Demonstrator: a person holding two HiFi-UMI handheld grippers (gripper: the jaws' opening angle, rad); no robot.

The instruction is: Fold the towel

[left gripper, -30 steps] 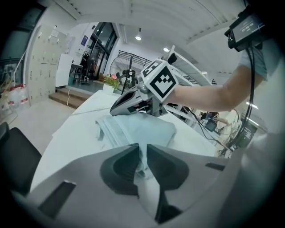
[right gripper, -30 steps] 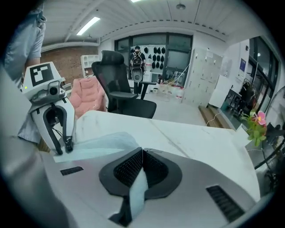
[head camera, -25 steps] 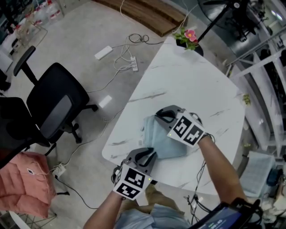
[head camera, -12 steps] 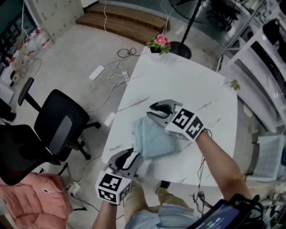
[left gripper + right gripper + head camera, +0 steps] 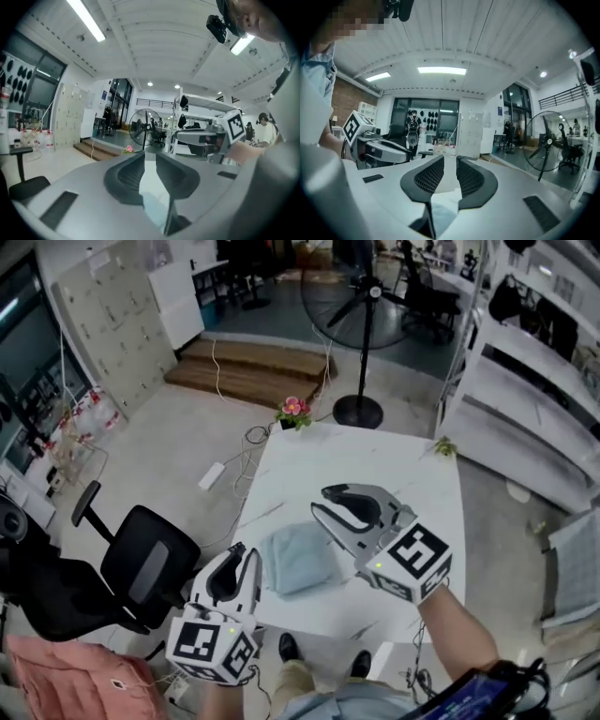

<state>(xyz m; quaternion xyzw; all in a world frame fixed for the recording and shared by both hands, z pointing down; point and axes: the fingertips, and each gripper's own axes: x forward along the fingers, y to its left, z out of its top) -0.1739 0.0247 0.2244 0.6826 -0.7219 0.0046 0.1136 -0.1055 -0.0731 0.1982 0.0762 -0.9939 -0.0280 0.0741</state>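
A light blue towel (image 5: 298, 557) lies folded on the white marble table (image 5: 375, 460), near its front edge. Both grippers hang high above it and touch nothing. My left gripper (image 5: 234, 561) is at the lower left; its jaws stand a little apart with nothing between them, having just been closing. My right gripper (image 5: 331, 504) is over the table to the towel's right; its jaws have just been opening and hold nothing. The towel (image 5: 152, 206) shows far below through the left jaws' gap, and the towel (image 5: 443, 213) likewise below the right jaws.
A black office chair (image 5: 150, 568) stands left of the table, a pink cushion (image 5: 56, 681) at the lower left. A flower pot (image 5: 294, 411) and a small plant (image 5: 444, 446) sit at the table's far corners. A standing fan (image 5: 361, 296) and floor cables (image 5: 246, 451) lie beyond.
Both grippers have let go of the towel and risen well above the table. The towel stays folded where it was. The head view has pulled up and now takes in more of the room.
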